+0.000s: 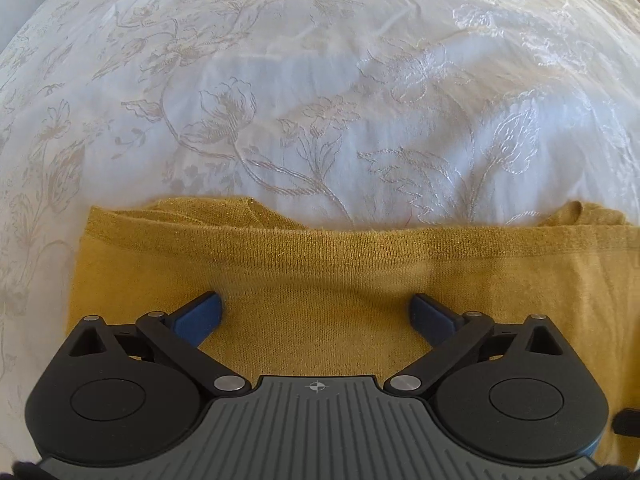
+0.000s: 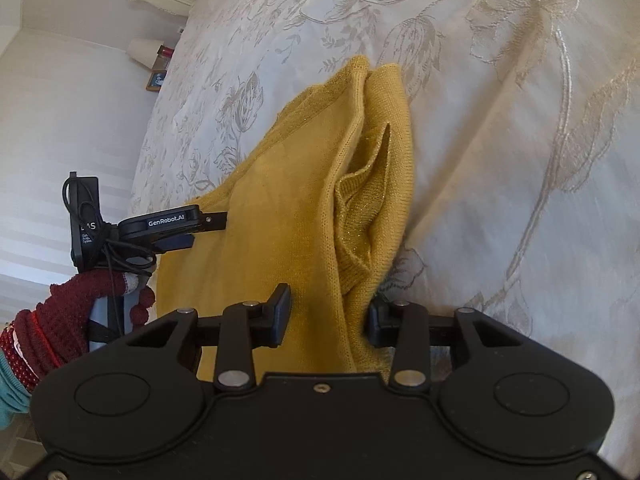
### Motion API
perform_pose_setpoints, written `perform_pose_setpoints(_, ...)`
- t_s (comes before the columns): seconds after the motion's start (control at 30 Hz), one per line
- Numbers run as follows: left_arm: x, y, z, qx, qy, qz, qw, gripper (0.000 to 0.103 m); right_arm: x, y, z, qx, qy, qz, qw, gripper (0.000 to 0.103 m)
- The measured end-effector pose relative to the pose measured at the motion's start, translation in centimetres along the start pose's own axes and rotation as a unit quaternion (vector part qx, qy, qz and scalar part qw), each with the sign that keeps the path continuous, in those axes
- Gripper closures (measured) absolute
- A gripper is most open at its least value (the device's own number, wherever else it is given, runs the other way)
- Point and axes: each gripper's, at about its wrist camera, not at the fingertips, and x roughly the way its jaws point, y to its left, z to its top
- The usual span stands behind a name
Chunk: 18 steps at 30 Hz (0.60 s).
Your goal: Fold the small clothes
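A mustard-yellow knit garment [image 1: 320, 272] lies folded on a white embroidered bedspread [image 1: 280, 100]. My left gripper [image 1: 316, 312] is open, its blue fingers [image 1: 200, 316] spread wide and resting on the garment's near part. In the right wrist view the garment [image 2: 280, 200] shows as layered folds. My right gripper [image 2: 328, 316] is partly open, with a thick fold of the garment between its black fingers [image 2: 280, 312]. The left gripper [image 2: 176, 224] also appears there at the garment's left edge, held by a hand in a dark red glove [image 2: 80, 304].
The bedspread [image 2: 500, 120] reaches far beyond the garment on all sides. A lamp [image 2: 142, 52] and a small picture frame [image 2: 156, 80] stand beside the bed at the left. A white striped wall [image 2: 60, 120] is behind them.
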Motion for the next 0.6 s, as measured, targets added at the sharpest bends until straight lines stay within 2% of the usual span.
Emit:
perform_pose_setpoints(0.1, -2.4, 0.6, -1.9, -0.012, -0.023, -0.019, 0.9995, 0.002, 0.1, -0.3, 0.1, 0.004, 0.001, 0.01, 1.0, 0.048)
perform_pose_setpoints(0.23, -4.9, 0.3, -6.0, -0.007, -0.029, -0.027, 0.9992, 0.002, 0.2, -0.1, 0.0, -0.003, 0.001, 0.014, 1.0, 0.045)
perform_pose_setpoints(0.47, -5.0, -1.3, -11.6, 0.019, 0.012, -0.033, 0.9992, 0.002, 0.2, 1.3, -0.3, -0.004, -0.008, -0.005, 1.0, 0.043)
perform_pose_setpoints(0.53, -4.0, -1.6, -12.7, 0.036, 0.033, -0.04, 0.998, 0.001, 0.3, 1.8, -0.4, -0.009, -0.011, -0.014, 1.0, 0.043)
perform_pose_setpoints(0.6, -3.7, -1.6, -12.7, 0.047, 0.034, -0.046, 0.9973, 0.001, 0.4, 2.4, -0.5, -0.015, -0.012, -0.028, 0.999, 0.044)
